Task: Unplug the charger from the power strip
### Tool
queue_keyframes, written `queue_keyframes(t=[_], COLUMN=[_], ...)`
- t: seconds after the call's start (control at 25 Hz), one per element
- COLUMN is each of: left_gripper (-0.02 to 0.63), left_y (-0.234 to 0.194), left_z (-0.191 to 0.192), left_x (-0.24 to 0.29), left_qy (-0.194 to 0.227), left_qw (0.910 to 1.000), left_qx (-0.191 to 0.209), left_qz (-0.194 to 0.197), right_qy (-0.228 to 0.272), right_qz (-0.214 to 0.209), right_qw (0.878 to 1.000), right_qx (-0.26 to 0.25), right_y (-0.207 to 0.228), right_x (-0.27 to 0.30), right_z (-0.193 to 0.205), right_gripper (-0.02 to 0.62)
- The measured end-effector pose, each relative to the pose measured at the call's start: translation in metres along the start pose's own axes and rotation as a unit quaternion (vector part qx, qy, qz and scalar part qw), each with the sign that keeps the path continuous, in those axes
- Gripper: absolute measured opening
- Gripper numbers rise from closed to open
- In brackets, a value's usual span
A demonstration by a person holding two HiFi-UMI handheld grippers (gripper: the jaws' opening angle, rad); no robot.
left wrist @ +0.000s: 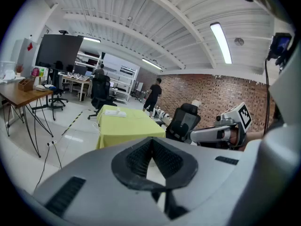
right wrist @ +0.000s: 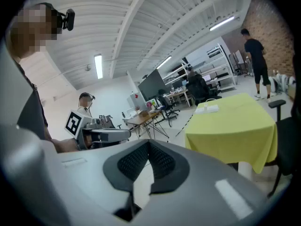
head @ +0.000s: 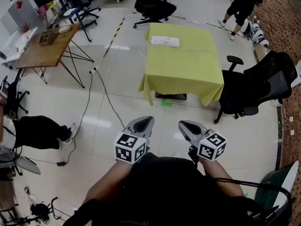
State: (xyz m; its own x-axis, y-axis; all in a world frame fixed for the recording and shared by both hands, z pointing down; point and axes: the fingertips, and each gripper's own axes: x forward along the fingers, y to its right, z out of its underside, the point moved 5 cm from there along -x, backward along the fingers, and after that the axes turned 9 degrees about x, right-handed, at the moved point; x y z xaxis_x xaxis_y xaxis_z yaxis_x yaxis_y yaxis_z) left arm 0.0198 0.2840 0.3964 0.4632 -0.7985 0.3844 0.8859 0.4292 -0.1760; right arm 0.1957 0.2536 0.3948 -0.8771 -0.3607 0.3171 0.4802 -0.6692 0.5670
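Task hasn't begun yet, as far as I can judge. The person stands well back from the tabletop [head: 183,74], w/ open floor [head: 122,102] btwn them and its yellow-green cloth. The tabletop sits at 12 o'clock from the person. The white power strip [head: 164,41] lies at its far end, toward the 11 o'clock corner. A thin cord [head: 202,51] runs from it across the cloth toward 3 o'clock. The charger is too small from here to pick out on the strip, so I can't say which socket it's in; presumably it's plugged in.

Both claws are held low in front of the person's body, side by side, aimed a bit downward toward 12 o'clock. Left claw [head: 146,121]: pads pressed together, nothing btwn them. Right claw [head: 184,125]: same, pressed together & empty. Neither is anywhere near the strip.

A black office chair [head: 263,84] stands just beside the tabletop's 3 o'clock side, approx 2 o'clock from the person.

Done: 0 steps. Left to do: walk up, reach the far end, then prob. use 1 claw to steady the strip while the other spreads, pinches the charger & pulls it out. W/ the strip at the far edge, coming round the 9 o'clock side looks easier than reaching across.
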Motion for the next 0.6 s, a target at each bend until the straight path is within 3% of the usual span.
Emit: queue_keyframes(t=[0.36,0.6], left_gripper=[0.006,0.006], left_y=[-0.061,-0.104], left_z=[0.018,0.019], left_x=[-0.033,-0.039], left_qy=[-0.01,-0.014], left_qw=[0.9999,0.9989], left_qx=[-0.009,-0.032], left_qz=[-0.011,-0.031], right_qy=[-0.001,-0.002], right_qz=[-0.011,-0.003], right_qw=[1.0,1.0], right_qx=[-0.003,0.005], right_y=[-0.033,-0.03], right_x=[0.064,0.091], right_z=[0.006,-0.007], right_gripper=[0.003,0.003])
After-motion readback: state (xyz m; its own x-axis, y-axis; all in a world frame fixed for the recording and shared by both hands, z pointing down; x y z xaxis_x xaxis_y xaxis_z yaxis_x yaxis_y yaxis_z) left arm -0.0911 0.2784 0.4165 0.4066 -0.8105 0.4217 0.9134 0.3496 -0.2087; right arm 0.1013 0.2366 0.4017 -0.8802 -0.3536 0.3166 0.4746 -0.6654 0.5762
